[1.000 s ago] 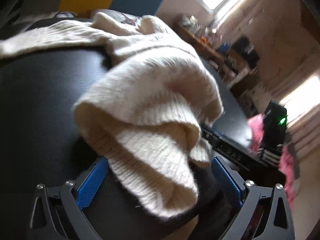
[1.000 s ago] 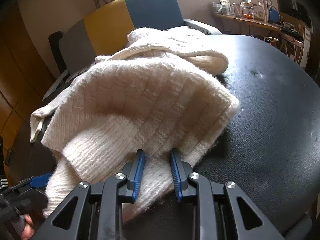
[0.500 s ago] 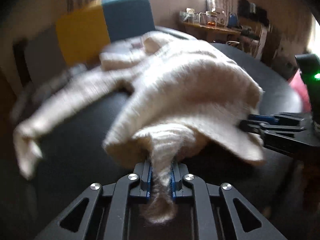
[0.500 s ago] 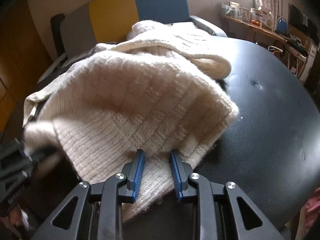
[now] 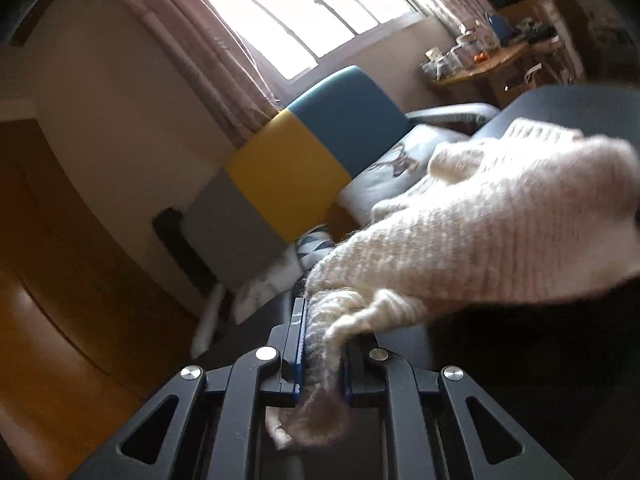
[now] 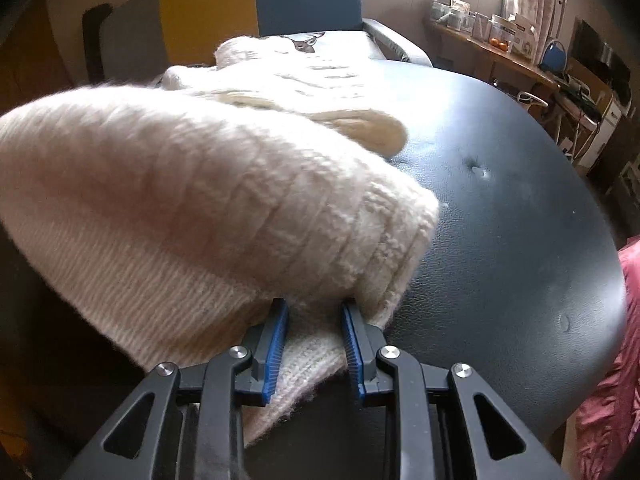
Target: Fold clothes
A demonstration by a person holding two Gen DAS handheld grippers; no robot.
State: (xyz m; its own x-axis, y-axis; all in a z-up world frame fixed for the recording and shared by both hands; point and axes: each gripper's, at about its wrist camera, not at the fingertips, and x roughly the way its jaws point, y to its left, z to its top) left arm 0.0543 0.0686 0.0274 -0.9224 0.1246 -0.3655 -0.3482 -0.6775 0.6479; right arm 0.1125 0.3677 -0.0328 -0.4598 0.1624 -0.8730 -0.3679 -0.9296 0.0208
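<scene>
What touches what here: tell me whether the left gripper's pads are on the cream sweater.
Touching. The left wrist view shows the left gripper shut on a bunched edge of the cream sweater, knit pressed between both blue pads.

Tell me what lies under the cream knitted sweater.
Under the cream knitted sweater lies the black padded leather surface. The part directly beneath the knit is covered and cannot be seen.

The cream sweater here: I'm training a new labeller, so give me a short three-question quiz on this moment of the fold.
1. True or false: the left gripper is shut on the sweater.
2. The right gripper grips: A) a sleeve cuff, B) the ribbed hem, C) nothing.
3. What dark surface lies under the sweater?

Key: 1 true. 2 B. 3 the black padded surface.
</scene>
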